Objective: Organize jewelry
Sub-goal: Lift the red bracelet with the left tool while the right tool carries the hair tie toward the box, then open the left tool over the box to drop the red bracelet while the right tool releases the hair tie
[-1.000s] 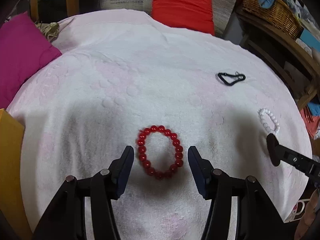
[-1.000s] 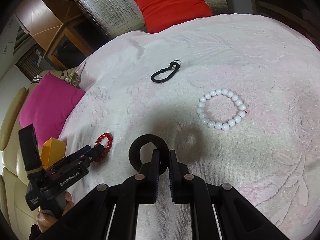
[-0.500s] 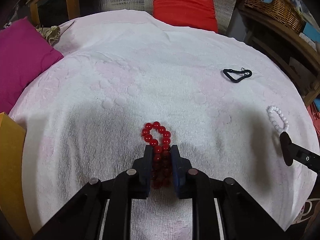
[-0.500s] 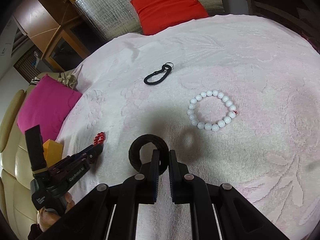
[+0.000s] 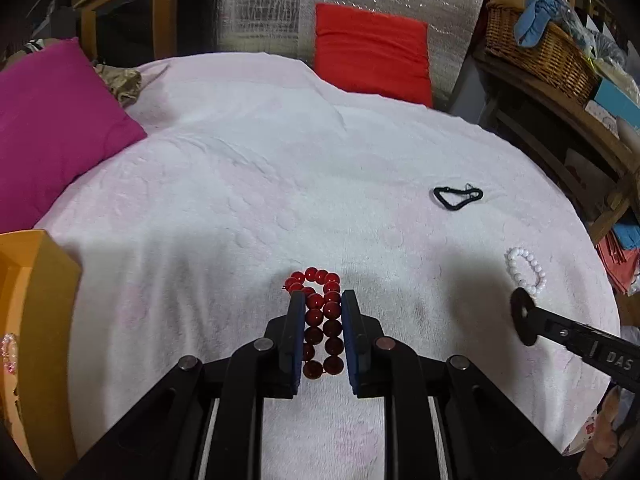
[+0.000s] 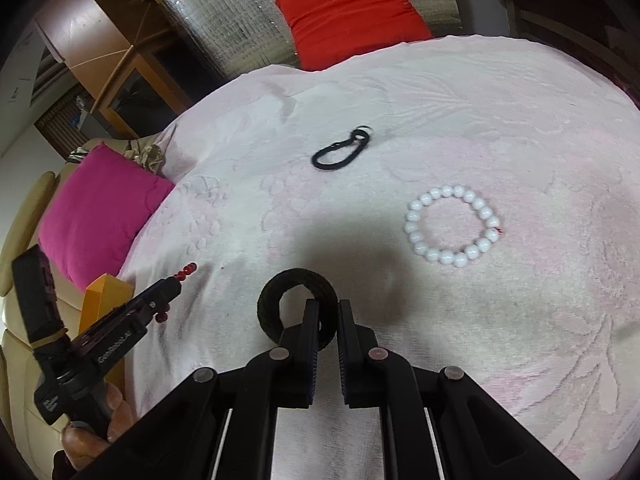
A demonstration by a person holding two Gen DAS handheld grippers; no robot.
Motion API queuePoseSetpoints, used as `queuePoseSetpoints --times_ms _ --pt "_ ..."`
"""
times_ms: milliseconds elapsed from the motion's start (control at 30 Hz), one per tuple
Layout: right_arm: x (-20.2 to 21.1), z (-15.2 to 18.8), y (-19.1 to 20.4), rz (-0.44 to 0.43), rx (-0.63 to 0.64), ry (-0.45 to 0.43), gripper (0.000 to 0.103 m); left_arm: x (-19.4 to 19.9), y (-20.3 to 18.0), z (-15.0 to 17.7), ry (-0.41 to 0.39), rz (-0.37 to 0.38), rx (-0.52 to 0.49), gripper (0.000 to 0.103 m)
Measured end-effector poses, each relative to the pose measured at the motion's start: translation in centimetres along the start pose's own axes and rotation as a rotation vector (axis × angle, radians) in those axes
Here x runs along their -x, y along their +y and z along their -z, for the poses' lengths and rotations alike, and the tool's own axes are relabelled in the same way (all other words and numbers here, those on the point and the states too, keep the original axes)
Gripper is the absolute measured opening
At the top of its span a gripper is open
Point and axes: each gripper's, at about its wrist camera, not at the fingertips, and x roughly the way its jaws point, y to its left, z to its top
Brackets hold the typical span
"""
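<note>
Pale pink towelling is covering the round surface on which the jewelry is lying. Near its front edge the red bead bracelet is being squeezed flat into two rows between the fingers of the left gripper, whose pads are pressing on it from both sides while a loop of beads is poking out past the tips. To its right, the right gripper is holding a black ring by its rim, fingers drawn narrow on it. Beyond that, a white bead bracelet is lying open and round on the cloth, and farther back a black clip with a small metal ring is resting by itself. An orange box is standing at the left edge, with a magenta cushion behind it and a red cushion leaning at the far side.
</note>
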Motion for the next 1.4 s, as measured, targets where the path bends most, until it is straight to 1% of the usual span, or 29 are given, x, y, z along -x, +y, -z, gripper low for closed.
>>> queuePoseSetpoints --times_ms 167,367,433,500,533,600,633,700,767,800,867,967,1067,1133,1233,1267,1400 --pt "-0.4 0.4 2.1 -0.027 0.037 -0.006 0.010 3.9 0.5 0.7 -0.069 -0.032 0.013 0.018" --pt "-1.6 1.4 5.4 -0.047 0.110 0.003 0.010 10.2 1.3 1.3 -0.185 -0.085 0.026 0.018" --pt "-1.7 1.7 7.1 -0.075 0.138 0.005 0.010 12.9 2.5 1.8 -0.219 -0.091 0.041 0.018" --pt "-1.9 1.9 9.0 -0.127 0.152 0.019 0.010 15.7 4.5 2.5 -0.240 -0.126 0.060 0.018" --pt "-1.9 2.0 10.6 -0.163 0.167 0.026 0.010 16.6 5.3 2.8 -0.244 -0.139 0.072 0.018" --pt "-2.0 2.2 13.7 -0.209 0.201 0.034 0.010 18.8 7.8 3.5 -0.249 -0.168 0.109 0.018" --pt "-2.0 2.2 15.0 -0.229 0.215 0.040 0.010 19.9 9.2 3.9 -0.250 -0.195 0.126 0.018" --pt "-2.3 2.4 18.9 -0.279 0.266 0.055 0.010 21.5 11.8 4.9 -0.251 -0.258 0.148 0.018" --pt "-2.7 2.8 23.5 -0.310 0.336 0.068 0.010 22.4 14.0 5.8 -0.240 -0.300 0.168 0.018" --pt "-2.9 2.9 25.0 -0.319 0.356 0.073 0.010 22.7 15.6 6.4 -0.229 -0.322 0.195 0.018" --pt "-3.8 3.4 28.9 -0.336 0.410 0.093 0.010 22.5 18.0 7.5 -0.203 -0.343 0.236 0.018" --pt "-5.6 4.1 33.2 -0.328 0.478 0.119 0.010 20.8 20.8 9.0 -0.137 -0.369 0.284 0.018" --pt "-8.5 5.1 37.2 -0.292 0.537 0.181 0.010 18.2 23.1 10.3 -0.061 -0.385 0.319 0.018" --pt "-10.3 5.6 38.8 -0.259 0.565 0.218 0.010 16.8 24.0 11.2 -0.018 -0.376 0.337 0.018" --pt "-13.4 6.0 40.7 -0.195 0.594 0.255 0.010 14.0 24.7 12.3 0.070 -0.362 0.358 0.019" --pt "-14.8 6.0 41.3 -0.172 0.595 0.277 0.012 13.2 25.0 12.5 0.093 -0.361 0.368 0.019" --pt "-18.4 5.6 42.0 -0.109 0.575 0.333 0.013 11.1 25.5 13.5 0.172 -0.360 0.380 0.019"
